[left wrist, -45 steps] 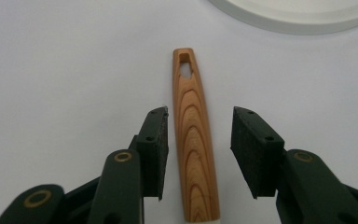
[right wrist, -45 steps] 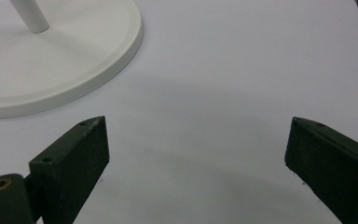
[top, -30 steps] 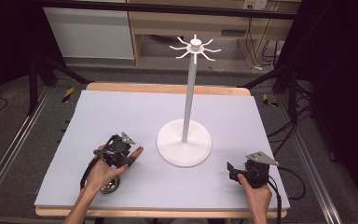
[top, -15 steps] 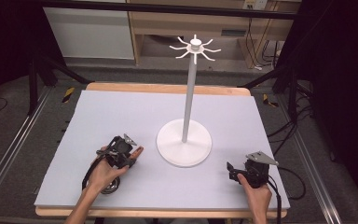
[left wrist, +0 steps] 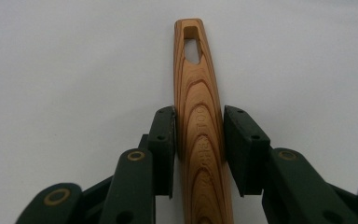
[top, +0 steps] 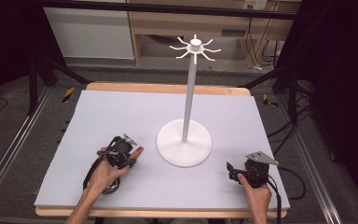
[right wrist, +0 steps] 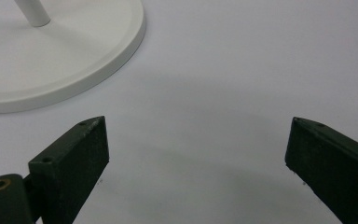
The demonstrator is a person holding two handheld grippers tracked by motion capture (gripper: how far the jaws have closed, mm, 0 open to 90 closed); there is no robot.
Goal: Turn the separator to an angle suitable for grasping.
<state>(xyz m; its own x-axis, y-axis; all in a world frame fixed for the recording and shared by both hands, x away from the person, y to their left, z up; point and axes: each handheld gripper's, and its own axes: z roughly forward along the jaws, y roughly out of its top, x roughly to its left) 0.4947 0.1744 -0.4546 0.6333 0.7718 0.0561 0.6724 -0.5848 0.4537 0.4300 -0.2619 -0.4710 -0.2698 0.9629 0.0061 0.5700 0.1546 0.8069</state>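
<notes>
A wooden handle [left wrist: 198,116] with a hanging hole near its far end lies on the pale table top. My left gripper [left wrist: 199,111] has its jaws closing on it, both pads against the wood at mid-length. From above, the left gripper [top: 128,155] sits left of the stand and the handle's tip [top: 139,150] pokes out toward the stand's base. A white stand [top: 184,142] with a round base, a tall pole and radiating hooks on top occupies the table's middle. My right gripper [top: 231,169] rests near the front right, jaws wide apart over bare table [right wrist: 196,123], with the stand's base [right wrist: 74,51] ahead to its left.
A dark round shape [top: 107,186] lies under the left wrist; what it is I cannot tell. The table's wooden front edge [top: 168,213] runs just behind both hands. Cables [top: 286,184] trail off the right side. Shelving stands beyond the far edge.
</notes>
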